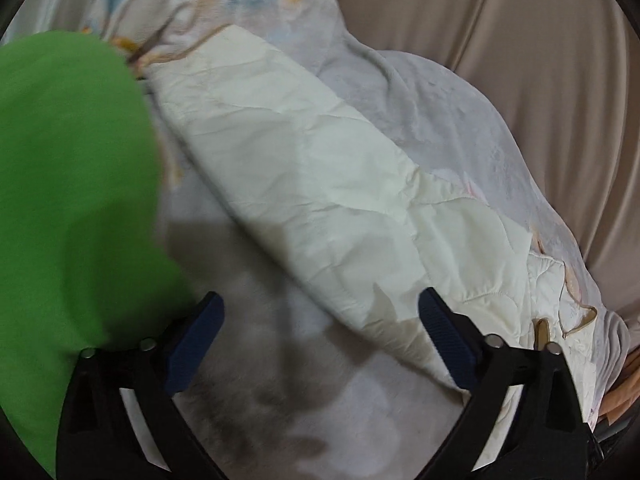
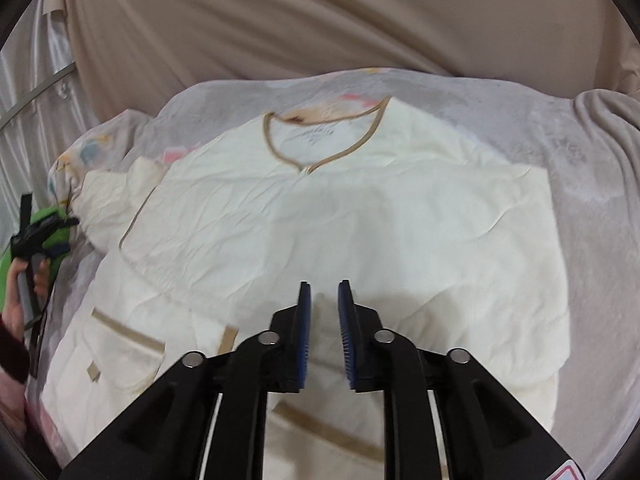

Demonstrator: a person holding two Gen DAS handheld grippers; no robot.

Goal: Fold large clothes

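Note:
A cream quilted jacket with tan trim lies spread flat on a pale grey blanket, its collar at the far side. My right gripper hovers over the jacket's middle. Its blue pads stand a narrow gap apart, and I see nothing pinched between them. In the left wrist view the same jacket runs as a long diagonal band. My left gripper is wide open just above its near edge and holds nothing. From the right wrist view, that left gripper sits at the jacket's left side, held by a person's hand.
Beige draped fabric hangs behind the bed. Floral bedding lies beyond the jacket. A blurred green shape fills the left of the left wrist view; I cannot tell what it is. Shiny white cloth hangs at the far left.

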